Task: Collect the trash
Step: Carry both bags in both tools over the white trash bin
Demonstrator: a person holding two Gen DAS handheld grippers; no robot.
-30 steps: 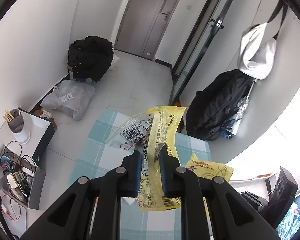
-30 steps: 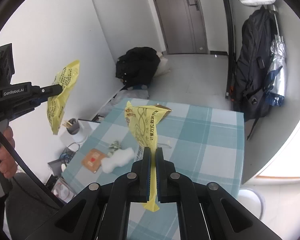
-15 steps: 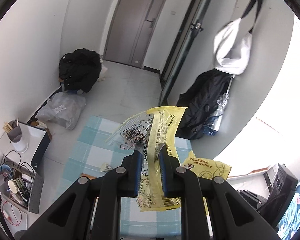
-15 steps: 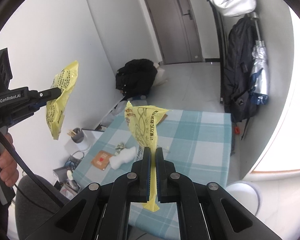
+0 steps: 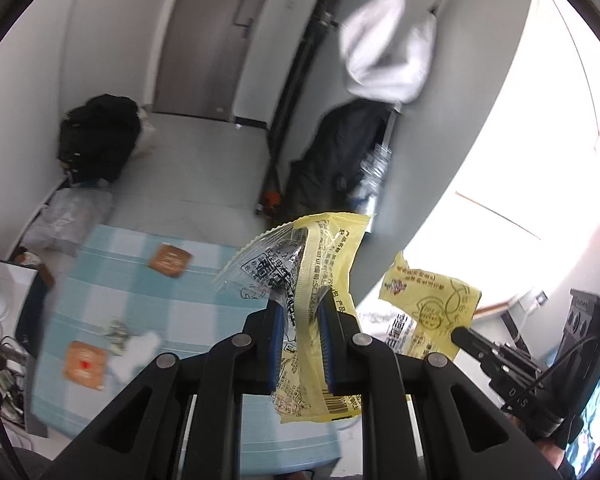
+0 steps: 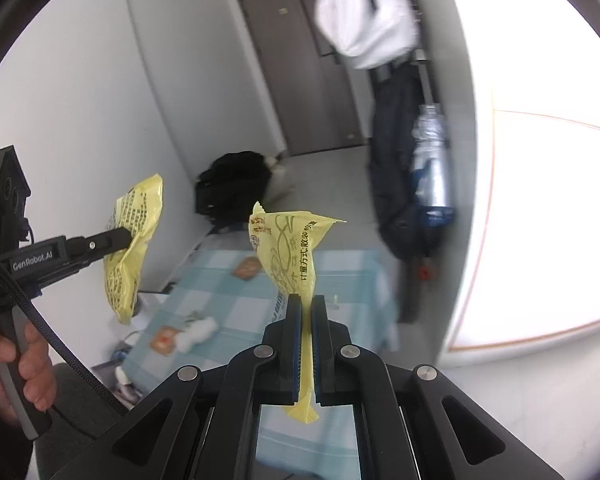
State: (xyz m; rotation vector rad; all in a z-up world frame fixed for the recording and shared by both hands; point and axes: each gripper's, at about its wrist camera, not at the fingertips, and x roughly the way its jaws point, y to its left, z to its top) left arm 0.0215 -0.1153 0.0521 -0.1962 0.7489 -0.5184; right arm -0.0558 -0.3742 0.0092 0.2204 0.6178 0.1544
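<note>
Checked blue worktop point(image 5: 188, 296) lies well below both grippers, left gripper point(image 5: 300, 344) clamping one yellow wrapper point(image 5: 324, 264), right gripper point(image 6: 306, 340) pinching another yellow wrapper point(image 6: 292, 256); either thin film could slip free mid-carry.

Two yellow wrappers point(image 5: 320, 300) point(image 6: 296, 256) – crumpled, printed, held aloft

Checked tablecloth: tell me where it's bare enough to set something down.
The checked tablecloth is bare along its right side, toward the dark backpack. The left side is crowded: two brown packets, a white wad and a crumpled scrap. A narrow free strip lies between the far packet and that cluster.
</note>
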